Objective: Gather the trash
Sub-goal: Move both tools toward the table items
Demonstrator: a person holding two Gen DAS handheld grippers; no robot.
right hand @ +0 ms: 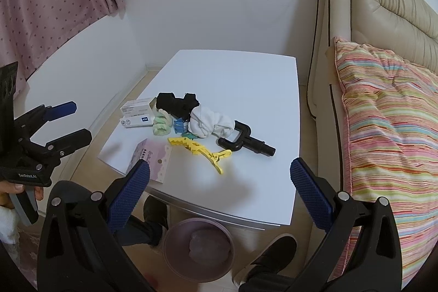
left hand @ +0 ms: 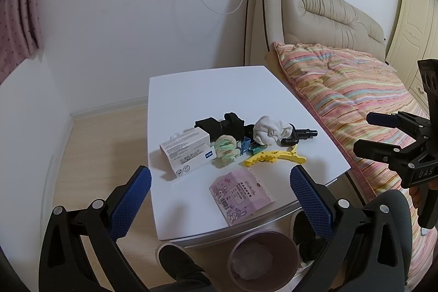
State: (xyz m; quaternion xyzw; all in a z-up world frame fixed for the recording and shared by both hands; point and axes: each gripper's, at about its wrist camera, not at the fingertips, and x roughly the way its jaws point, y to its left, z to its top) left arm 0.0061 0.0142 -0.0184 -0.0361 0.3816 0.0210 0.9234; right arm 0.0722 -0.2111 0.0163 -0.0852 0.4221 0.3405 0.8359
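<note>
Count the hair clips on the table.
2 for sure: a yellow hair clip near the table's front, and a teal one mostly tucked under the white cloth. Others may be hidden.

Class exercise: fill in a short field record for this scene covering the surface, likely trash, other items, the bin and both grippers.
Surface: white square table
Likely trash: pink printed paper packet; white cardboard box
Other items: yellow plastic hair clip; white crumpled cloth; black handled tool
Bin: round mauve wastebasket, on floor at table's near edge
Left gripper: open, empty
Right gripper: open, empty

Black-framed left gripper (left hand: 220, 184) and right gripper (right hand: 220, 179); blue textured fingers (left hand: 131, 203).
</note>
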